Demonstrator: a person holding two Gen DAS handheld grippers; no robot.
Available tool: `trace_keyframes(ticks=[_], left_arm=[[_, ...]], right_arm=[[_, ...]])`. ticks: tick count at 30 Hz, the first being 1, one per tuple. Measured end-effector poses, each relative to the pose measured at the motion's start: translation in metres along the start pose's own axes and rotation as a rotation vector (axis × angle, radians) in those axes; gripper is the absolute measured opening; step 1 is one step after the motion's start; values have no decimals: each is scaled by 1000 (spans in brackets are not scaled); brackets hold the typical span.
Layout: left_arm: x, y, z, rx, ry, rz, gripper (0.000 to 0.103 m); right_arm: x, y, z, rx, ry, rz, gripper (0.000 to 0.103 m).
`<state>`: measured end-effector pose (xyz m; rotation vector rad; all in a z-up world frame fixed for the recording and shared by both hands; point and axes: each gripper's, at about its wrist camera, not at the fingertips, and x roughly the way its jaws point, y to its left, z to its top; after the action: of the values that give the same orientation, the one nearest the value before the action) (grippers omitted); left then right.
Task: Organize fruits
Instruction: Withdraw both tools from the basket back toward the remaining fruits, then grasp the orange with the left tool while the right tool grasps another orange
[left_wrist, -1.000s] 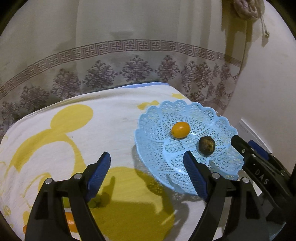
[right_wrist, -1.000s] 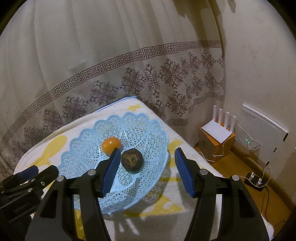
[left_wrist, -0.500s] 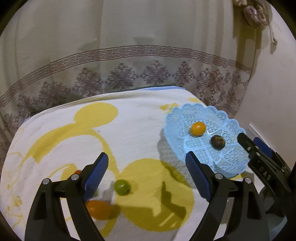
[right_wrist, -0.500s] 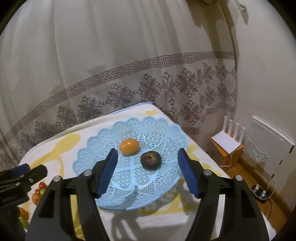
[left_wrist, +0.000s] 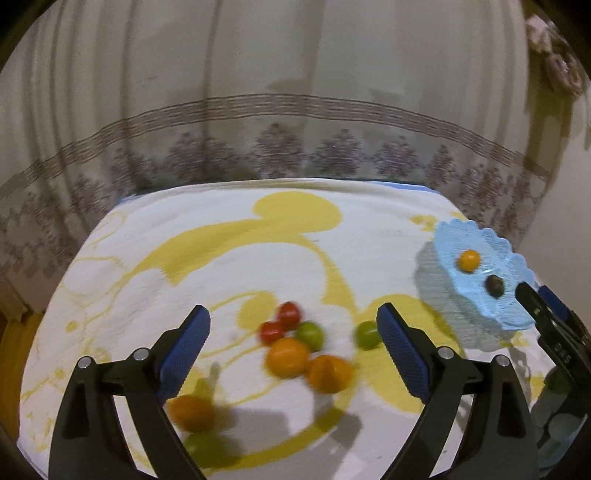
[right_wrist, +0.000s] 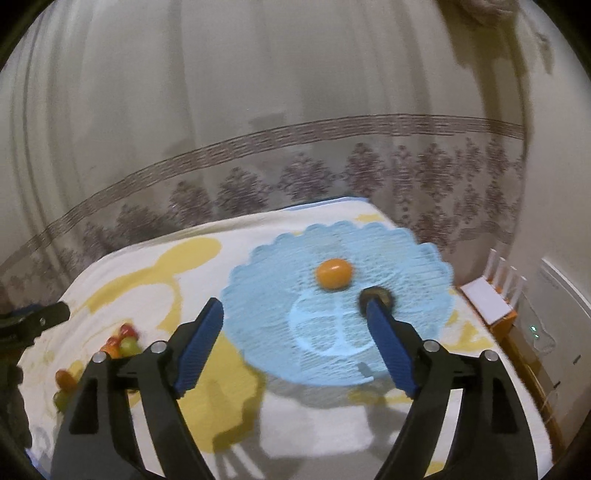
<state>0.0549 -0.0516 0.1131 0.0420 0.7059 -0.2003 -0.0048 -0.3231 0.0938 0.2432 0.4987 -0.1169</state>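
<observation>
A light blue lace-pattern basket (right_wrist: 406, 325) (left_wrist: 476, 295) sits at the table's right and holds an orange fruit (right_wrist: 333, 273) (left_wrist: 468, 260) and a dark brown fruit (left_wrist: 494, 284) (right_wrist: 384, 294). My left gripper (left_wrist: 293, 326) is open and empty above a loose cluster: two red fruits (left_wrist: 289, 314), green fruits (left_wrist: 311, 334), orange fruits (left_wrist: 288, 356). My right gripper (right_wrist: 295, 321) is open and empty in front of the basket; its right fingertip partly covers the brown fruit.
The table has a white cloth with a yellow figure (left_wrist: 295, 214). A patterned curtain (left_wrist: 295, 110) hangs behind. A white router on a wooden stand (right_wrist: 491, 295) stands on the floor at the right. More fruit (left_wrist: 192, 410) lies near the front left.
Both grippers have pulled back and swung left. The basket has slid to the right in the left wrist view, and the loose fruit cluster has come into view. Both stay open.
</observation>
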Motion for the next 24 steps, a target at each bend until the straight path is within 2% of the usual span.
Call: trace_keyframes(ticks=[10,19,21,24], left_arm=[[-2,57,-31,-70,54,77,91],[16,79,-62,-128,141,63,91],[20,81,-67,-136,154,56,88],[29,84,-73,-148,186,36,78]], right_arm=[[4,38,-16,-70,78,87,82],[9,62,-35,-117,144,111,82],[10,68,-38,-126,156,118,82],[13,76,-43,-139,178,133,82]])
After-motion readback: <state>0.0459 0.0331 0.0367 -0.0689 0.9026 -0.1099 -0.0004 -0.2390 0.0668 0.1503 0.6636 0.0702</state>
